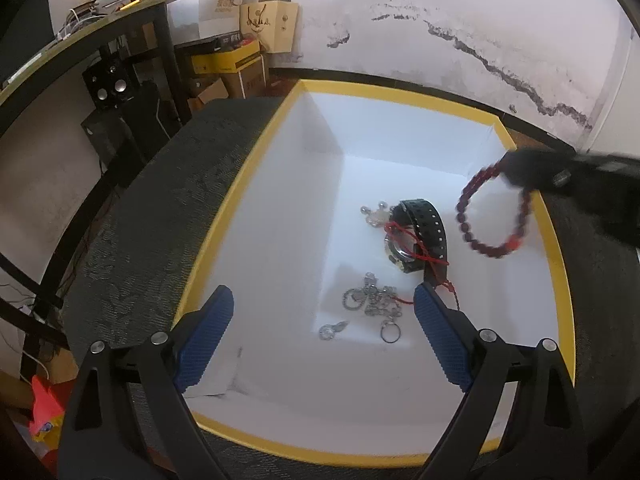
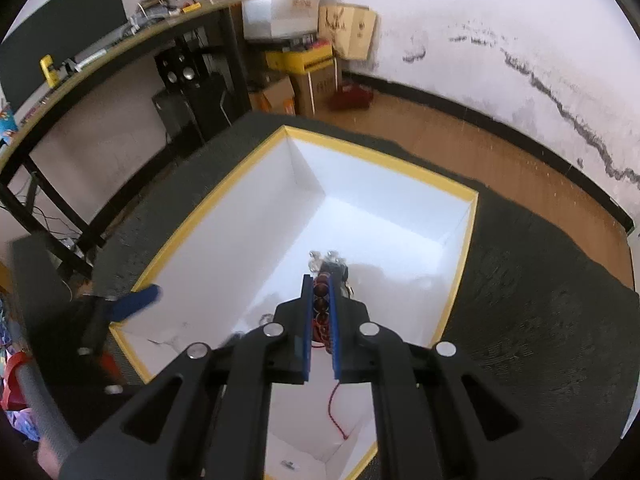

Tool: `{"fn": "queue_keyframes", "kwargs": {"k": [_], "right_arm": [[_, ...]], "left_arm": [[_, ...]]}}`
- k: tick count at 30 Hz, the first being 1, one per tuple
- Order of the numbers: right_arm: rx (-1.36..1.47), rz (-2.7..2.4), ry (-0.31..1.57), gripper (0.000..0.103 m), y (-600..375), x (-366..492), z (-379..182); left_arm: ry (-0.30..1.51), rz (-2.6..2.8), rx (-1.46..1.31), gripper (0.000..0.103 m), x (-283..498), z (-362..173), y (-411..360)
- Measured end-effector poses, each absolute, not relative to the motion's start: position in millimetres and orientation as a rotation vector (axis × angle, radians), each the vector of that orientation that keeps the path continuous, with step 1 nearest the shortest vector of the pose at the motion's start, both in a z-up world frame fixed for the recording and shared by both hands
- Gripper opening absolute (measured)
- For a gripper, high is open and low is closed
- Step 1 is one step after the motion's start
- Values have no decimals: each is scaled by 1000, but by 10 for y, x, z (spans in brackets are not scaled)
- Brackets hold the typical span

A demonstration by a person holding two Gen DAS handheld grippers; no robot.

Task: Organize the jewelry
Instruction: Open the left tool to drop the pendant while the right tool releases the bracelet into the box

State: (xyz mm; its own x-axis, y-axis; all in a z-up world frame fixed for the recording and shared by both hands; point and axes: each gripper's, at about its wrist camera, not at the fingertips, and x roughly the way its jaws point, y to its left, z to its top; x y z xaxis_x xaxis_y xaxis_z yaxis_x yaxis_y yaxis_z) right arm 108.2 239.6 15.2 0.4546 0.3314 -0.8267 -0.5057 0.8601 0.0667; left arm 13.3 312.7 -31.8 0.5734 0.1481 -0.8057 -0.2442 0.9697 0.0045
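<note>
A white box with a yellow rim (image 1: 400, 92) (image 2: 384, 160) sits on a dark mat. Inside lie a black watch (image 1: 420, 236), a red cord (image 1: 436, 276), silver chains and rings (image 1: 372, 300) and a silver bead piece (image 1: 374, 214). My right gripper (image 1: 516, 172) (image 2: 322, 280) is shut on a dark red bead bracelet (image 1: 492, 216) (image 2: 321, 294) and holds it above the box's right side. My left gripper (image 1: 324, 300) is open and empty over the box's near part; one of its blue fingers (image 2: 136, 300) shows in the right wrist view.
The dark textured mat (image 1: 160, 208) (image 2: 540, 300) surrounds the box. A black-framed desk (image 1: 100, 32) with speakers and cardboard boxes (image 1: 236, 64) stands at the left back. Wood floor (image 2: 460, 144) and a cracked white wall (image 1: 480, 32) lie behind.
</note>
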Motion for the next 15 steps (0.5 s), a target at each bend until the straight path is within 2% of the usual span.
{"fn": "queue_keyframes", "kwargs": {"k": [7, 8, 9, 10, 11, 15], "right_arm": [[-179, 503, 1017, 8, 2377, 1241, -49], [-175, 505, 1018, 13, 2364, 1247, -50], [-171, 504, 1013, 24, 2341, 1249, -41], [-166, 506, 1000, 66, 2316, 1243, -25], [-147, 513, 979, 92, 2275, 1226, 5], [-138, 517, 926, 92, 2153, 1147, 161]], "left_arm": [[916, 236, -173, 89, 91, -270, 3277], [916, 231, -175, 89, 94, -265, 3274], [914, 229, -176, 89, 98, -258, 3266], [913, 228, -174, 89, 93, -251, 3269], [911, 227, -171, 89, 91, -247, 3266], [905, 223, -173, 89, 82, -232, 3210]]}}
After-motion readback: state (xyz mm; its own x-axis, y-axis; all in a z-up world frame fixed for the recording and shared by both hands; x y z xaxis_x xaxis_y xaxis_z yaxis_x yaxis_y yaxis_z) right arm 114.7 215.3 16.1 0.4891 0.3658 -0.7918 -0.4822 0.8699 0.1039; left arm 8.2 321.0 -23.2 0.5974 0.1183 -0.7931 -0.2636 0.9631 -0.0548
